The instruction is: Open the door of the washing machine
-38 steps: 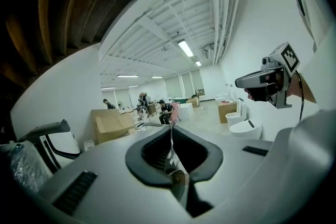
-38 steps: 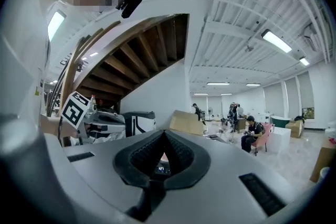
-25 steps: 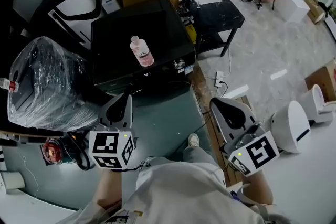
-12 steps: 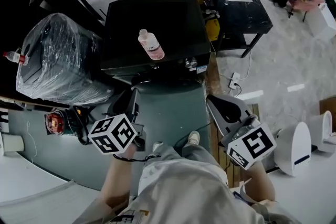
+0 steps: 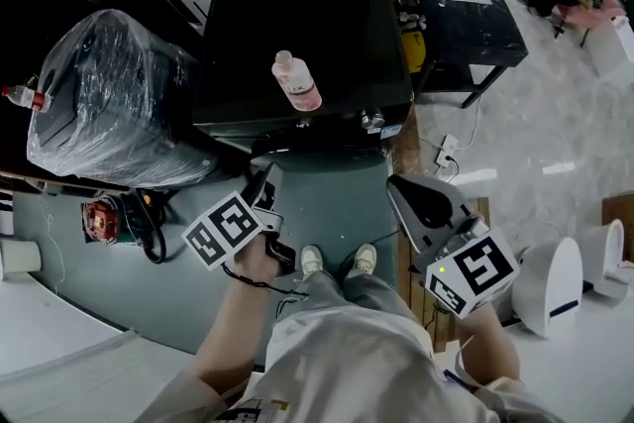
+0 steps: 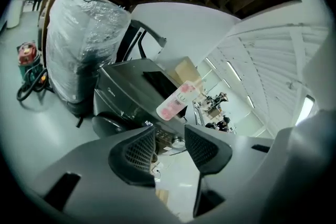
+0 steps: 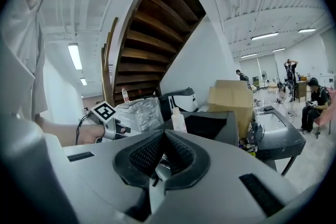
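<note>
Since the door (image 6: 107,124) is a hinged panel on the front of the machine (image 5: 297,25), we expect it to resist at a latch and then swing freely. The machine itself looks heavy and should not shift on the floor (image 5: 327,203).

The machine stands just ahead of our feet. It is a black box with a hard, glossy top and a metal knob (image 5: 374,121) at the front right corner. In the left gripper view the door shows only as a dark rounded bulge low on the front. Its handle cannot be made out.

We judge the rim on the side away from the hinge to be the place to take hold. Which side that is, we cannot tell. The surface looks smooth and slippery, so we hook an edge rather than pinch a flat face.

The left gripper (image 5: 265,183) sits low, near the front. Its ribbed fingers (image 6: 137,152) are released, the jaws have just been opening, and nothing lies between them. The right gripper (image 7: 164,136) is clenched on nothing.

A light plastic bottle (image 5: 297,81) lies loose on its side on the top. A jerk may roll it.
</note>
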